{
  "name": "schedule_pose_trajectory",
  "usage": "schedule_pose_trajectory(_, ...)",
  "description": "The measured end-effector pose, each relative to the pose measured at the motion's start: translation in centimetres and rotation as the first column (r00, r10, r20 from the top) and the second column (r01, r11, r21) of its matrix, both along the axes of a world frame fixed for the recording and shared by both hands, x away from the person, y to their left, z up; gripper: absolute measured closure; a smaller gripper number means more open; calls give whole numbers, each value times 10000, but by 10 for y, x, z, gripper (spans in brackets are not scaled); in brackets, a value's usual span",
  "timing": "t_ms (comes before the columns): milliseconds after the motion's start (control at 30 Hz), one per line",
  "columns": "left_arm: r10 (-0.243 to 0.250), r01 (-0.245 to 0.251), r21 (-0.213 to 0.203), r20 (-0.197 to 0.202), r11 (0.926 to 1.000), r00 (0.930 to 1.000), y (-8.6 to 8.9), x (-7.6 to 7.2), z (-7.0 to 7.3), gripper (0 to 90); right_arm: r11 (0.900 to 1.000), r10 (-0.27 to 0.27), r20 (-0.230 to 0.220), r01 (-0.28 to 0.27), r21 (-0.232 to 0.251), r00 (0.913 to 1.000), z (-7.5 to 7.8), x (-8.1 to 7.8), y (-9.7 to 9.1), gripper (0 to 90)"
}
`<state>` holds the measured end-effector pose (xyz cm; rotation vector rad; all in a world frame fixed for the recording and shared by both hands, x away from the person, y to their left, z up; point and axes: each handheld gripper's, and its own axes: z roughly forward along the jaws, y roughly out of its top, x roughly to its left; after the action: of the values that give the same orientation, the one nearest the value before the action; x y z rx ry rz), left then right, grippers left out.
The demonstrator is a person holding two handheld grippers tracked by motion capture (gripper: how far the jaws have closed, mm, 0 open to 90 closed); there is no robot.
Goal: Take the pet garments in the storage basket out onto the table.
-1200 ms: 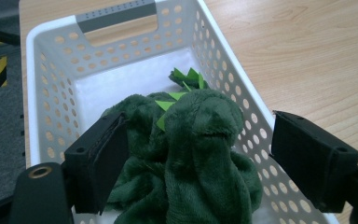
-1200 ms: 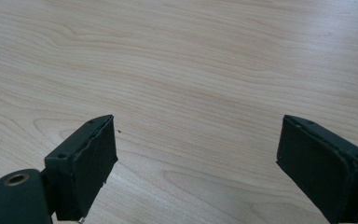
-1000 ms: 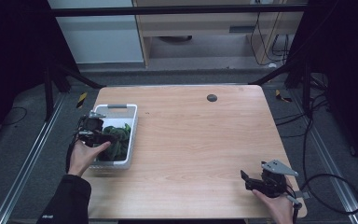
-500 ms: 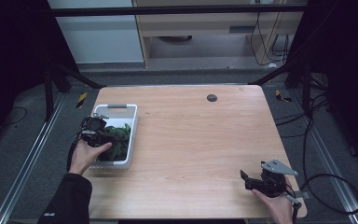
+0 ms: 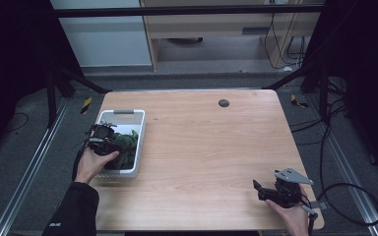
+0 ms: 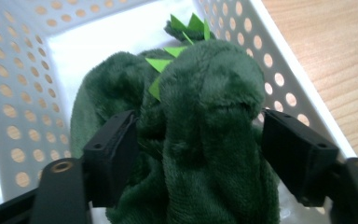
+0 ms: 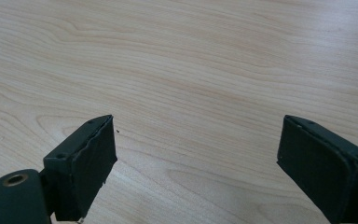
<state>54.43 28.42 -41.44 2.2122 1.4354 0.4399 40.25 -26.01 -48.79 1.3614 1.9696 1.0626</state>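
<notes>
A dark green plush toy [image 6: 205,116] with bright green felt spikes lies in a white perforated basket [image 5: 123,114] at the table's left. My left gripper [image 5: 113,146] reaches down into the basket. In the left gripper view the basket wall [image 6: 18,93] rises around the toy, and the left gripper [image 6: 198,135] has a jaw on each side of the toy's rounded body. The jaws have just been closing and both pads touch the plush [image 5: 126,143]. My right gripper [image 5: 257,188] rests low at the table's front right, open, and the right gripper view shows the right gripper [image 7: 196,140] over bare wood.
A small dark round hole [image 5: 223,103] sits near the table's far edge. The wooden tabletop [image 5: 202,147] stretches between the basket and the right gripper. A cable [image 5: 344,196] trails off the right gripper past the table's right edge.
The left gripper has shifted only slightly at the basket. The right gripper has stayed where it was.
</notes>
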Motion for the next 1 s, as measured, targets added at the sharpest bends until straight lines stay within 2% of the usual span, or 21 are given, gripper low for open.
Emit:
schedule_pose_trajectory(400, -145, 155, 104, -861, 9998, 9962, -4, 2, -8, 434, 10000, 44, 0, -44, -34, 10000, 0, 0, 0, 114)
schedule_pose_trajectory(467, -116, 143, 255, -1003, 9996, 9949, -4, 3, -9, 475, 10000, 39, -10, -39, -34, 10000, 0, 0, 1, 114)
schedule_pose_trajectory(533, -176, 187, 85, -1143, 9998, 9933, -5, 3, -11, 528, 10000, 56, -7, -56, -41, 10000, 0, 0, 1, 114)
schedule_pose_trajectory(767, -221, 236, 100, -1276, 9997, 9916, -3, 2, -12, 722, 10000, 91, -96, -91, 4, 9999, 0, 0, 1, 114)
schedule_pose_trajectory(1000, -259, 276, 108, -1373, 9996, 9902, -1, 2, -10, 797, 9999, 149, -90, -150, -74, 9998, -1, 0, 2, 114)
